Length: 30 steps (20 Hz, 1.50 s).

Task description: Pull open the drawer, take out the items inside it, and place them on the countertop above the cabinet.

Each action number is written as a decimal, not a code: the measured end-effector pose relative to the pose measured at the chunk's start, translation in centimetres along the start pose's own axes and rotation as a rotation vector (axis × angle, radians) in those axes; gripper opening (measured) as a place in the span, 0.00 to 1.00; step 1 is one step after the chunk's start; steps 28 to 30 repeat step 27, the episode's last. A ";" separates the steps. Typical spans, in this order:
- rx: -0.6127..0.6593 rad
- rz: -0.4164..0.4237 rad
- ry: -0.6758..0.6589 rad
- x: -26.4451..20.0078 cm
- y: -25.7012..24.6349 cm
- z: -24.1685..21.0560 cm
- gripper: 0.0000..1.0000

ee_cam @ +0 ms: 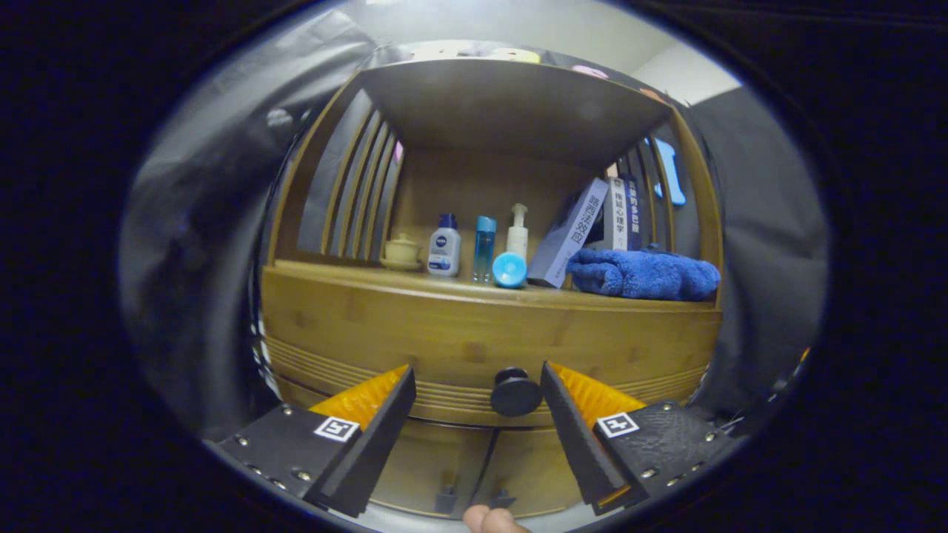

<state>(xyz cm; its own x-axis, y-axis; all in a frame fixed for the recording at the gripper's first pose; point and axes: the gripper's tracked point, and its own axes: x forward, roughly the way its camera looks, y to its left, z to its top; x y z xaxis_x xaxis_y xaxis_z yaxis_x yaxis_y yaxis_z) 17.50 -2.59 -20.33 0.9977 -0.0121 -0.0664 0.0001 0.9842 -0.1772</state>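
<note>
A wooden cabinet faces me with its drawer front (459,337) closed. The drawer's round dark knob (515,392) sits between my fingers, closer to the right one. My gripper (478,374) is open, and neither finger touches the knob. What is inside the drawer is hidden. Above the drawer runs the countertop (355,275) under a shelf roof.
On the countertop stand a small lidded cup (402,252), a white bottle (444,246), a slim blue bottle (484,248), a pump bottle (516,235) and a round blue lid (509,269). Leaning books (570,232) and a blue towel (643,272) fill the right. Two lower doors (511,466) sit under the drawer.
</note>
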 end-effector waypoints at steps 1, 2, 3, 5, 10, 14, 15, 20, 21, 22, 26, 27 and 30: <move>0.000 0.000 0.000 -0.9 -0.1 1.5 1.00; -0.011 -0.004 -0.016 -1.9 -0.1 3.0 1.00; -0.028 -0.016 -0.026 -2.9 0.0 4.3 0.98; -0.071 -0.026 -0.019 -5.2 0.4 6.5 0.98; -0.036 0.024 0.009 -10.1 2.8 12.6 0.98; 0.048 0.020 0.000 -14.0 2.8 18.4 0.98; 0.050 0.009 0.000 -15.1 2.5 19.3 0.98; 0.038 -0.003 -0.036 -19.7 1.4 22.4 0.98; 0.037 -0.011 -0.042 -20.5 1.0 22.6 0.98; 0.038 -0.015 -0.041 -21.1 0.8 22.7 0.98; 0.041 -0.025 -0.007 -22.9 -0.2 21.4 0.98; 0.029 -0.040 -0.013 -23.2 -0.7 21.4 0.98; 0.029 -0.040 -0.013 -23.2 -0.7 21.4 0.98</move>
